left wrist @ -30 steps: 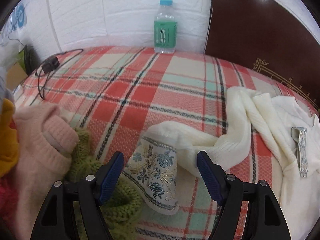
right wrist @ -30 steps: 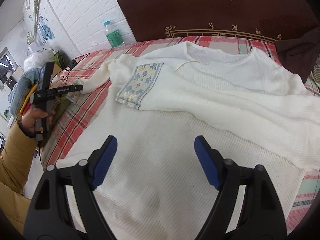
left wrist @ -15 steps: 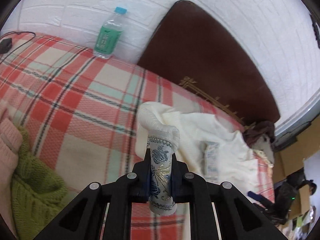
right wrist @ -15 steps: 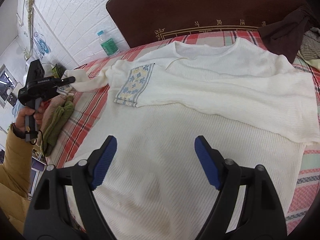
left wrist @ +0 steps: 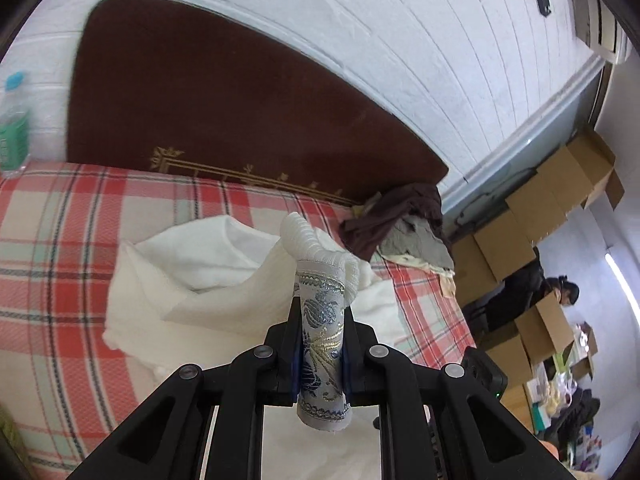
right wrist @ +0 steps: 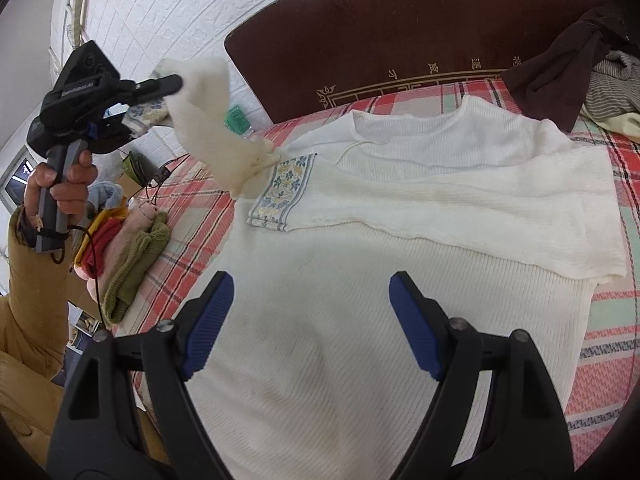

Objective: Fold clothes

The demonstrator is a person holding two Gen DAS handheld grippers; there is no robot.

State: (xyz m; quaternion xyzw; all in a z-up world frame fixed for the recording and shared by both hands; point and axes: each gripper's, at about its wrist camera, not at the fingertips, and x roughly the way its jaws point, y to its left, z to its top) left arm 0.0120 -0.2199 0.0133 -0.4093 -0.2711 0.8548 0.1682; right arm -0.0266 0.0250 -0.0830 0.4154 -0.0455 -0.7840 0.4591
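Note:
A cream knit sweater [right wrist: 360, 288] lies flat on the plaid bed, one sleeve folded across its chest with a blue-and-gold floral cuff [right wrist: 282, 190] showing. My left gripper [left wrist: 322, 354] is shut on the other sleeve's floral cuff [left wrist: 322, 344] and holds it lifted above the bed. In the right wrist view that left gripper [right wrist: 160, 88] sits high at the left, the lifted sleeve [right wrist: 212, 120] hanging from it down to the sweater's shoulder. My right gripper [right wrist: 310, 322] hovers open over the sweater's lower body, nothing between its blue pads [right wrist: 416, 332].
A dark wooden headboard [right wrist: 400, 36] backs the bed. Dark and grey clothes [left wrist: 404, 228] are heaped at its far corner. Folded pink, green and red knits [right wrist: 128, 248] are stacked at the bed's left edge. A water bottle [left wrist: 12, 124] stands by the wall. Cardboard boxes [left wrist: 548, 200] and a seated person [left wrist: 536, 292] are beyond the bed.
My left gripper shut on the floral cuff, then raised it and swung towards the headboard, pulling the sleeve up off the bed. The right gripper stayed open over the sweater.

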